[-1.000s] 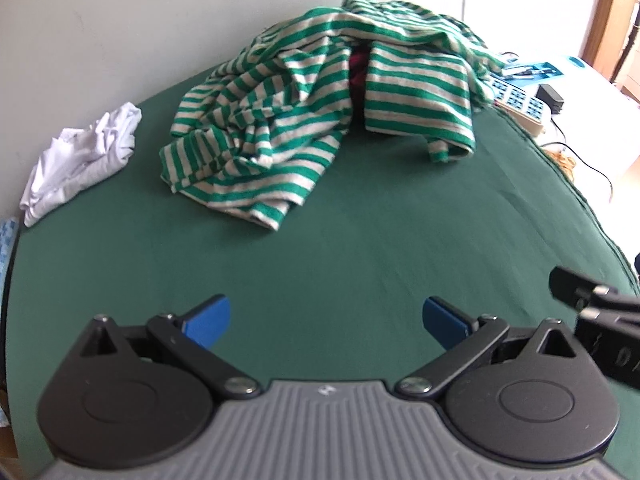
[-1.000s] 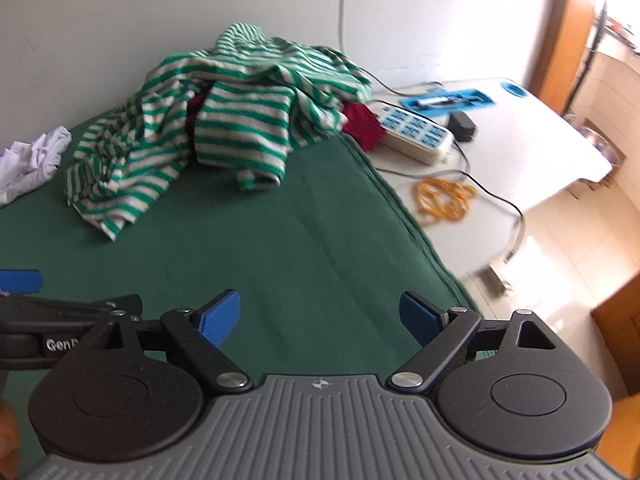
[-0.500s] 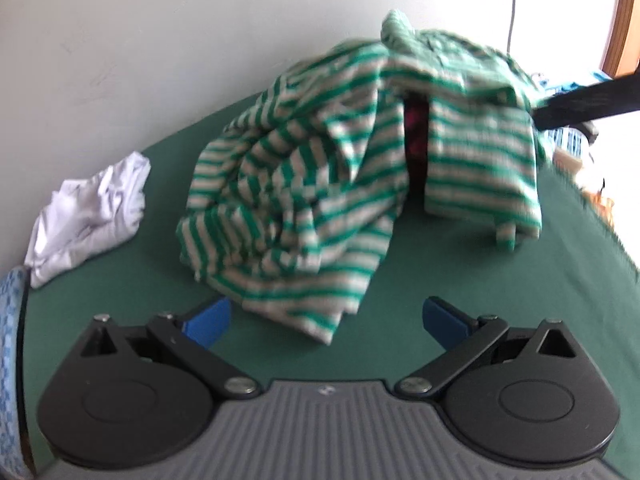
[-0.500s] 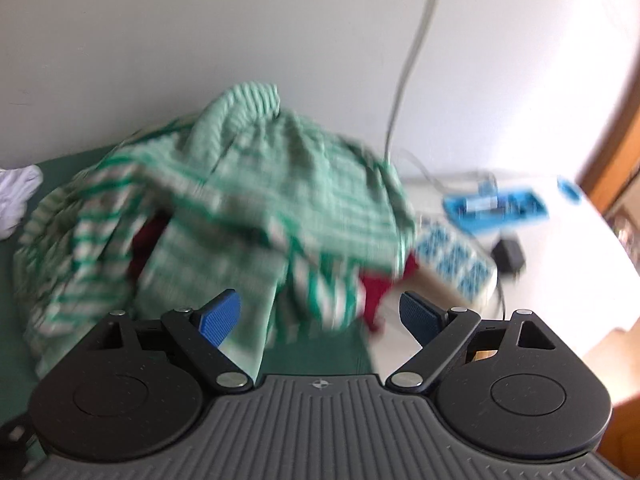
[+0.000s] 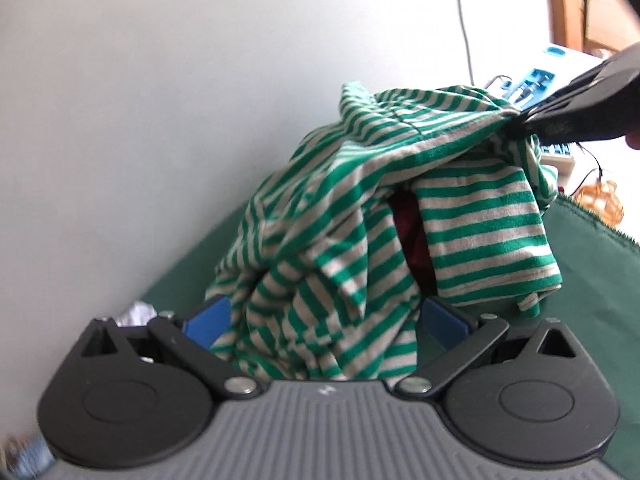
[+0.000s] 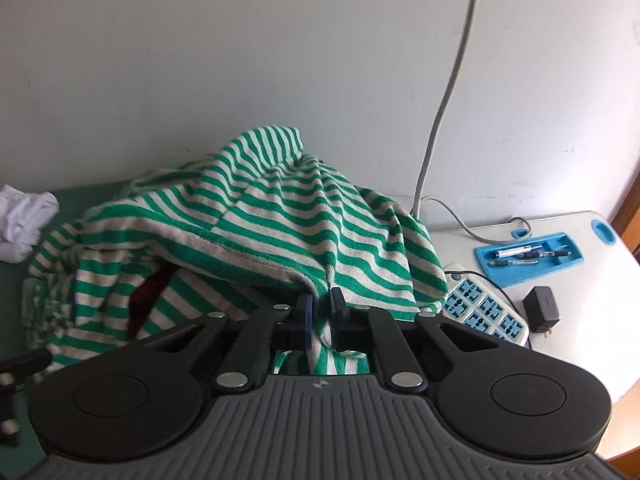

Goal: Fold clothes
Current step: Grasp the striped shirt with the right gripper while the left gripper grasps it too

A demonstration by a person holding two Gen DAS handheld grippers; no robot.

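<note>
Shirt pinched at one edge, soft and limp

Shirt (image 6: 256, 216) lay heaped on the green table (image 5: 592, 280) by the wall. Right gripper (image 6: 320, 312) was closing its jaws on a hem fold; left gripper (image 5: 324, 320) stood wide open with cloth between its pads, ungripped. Light, floppy knit likely handles best by hems or shoulders.

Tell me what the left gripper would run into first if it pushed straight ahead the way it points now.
Most likely the green-and-white striped shirt: its crumpled folds already bulge between the left gripper's open blue fingers, so contact would come almost at once. Depth is hard to judge in this fisheye view.
</note>
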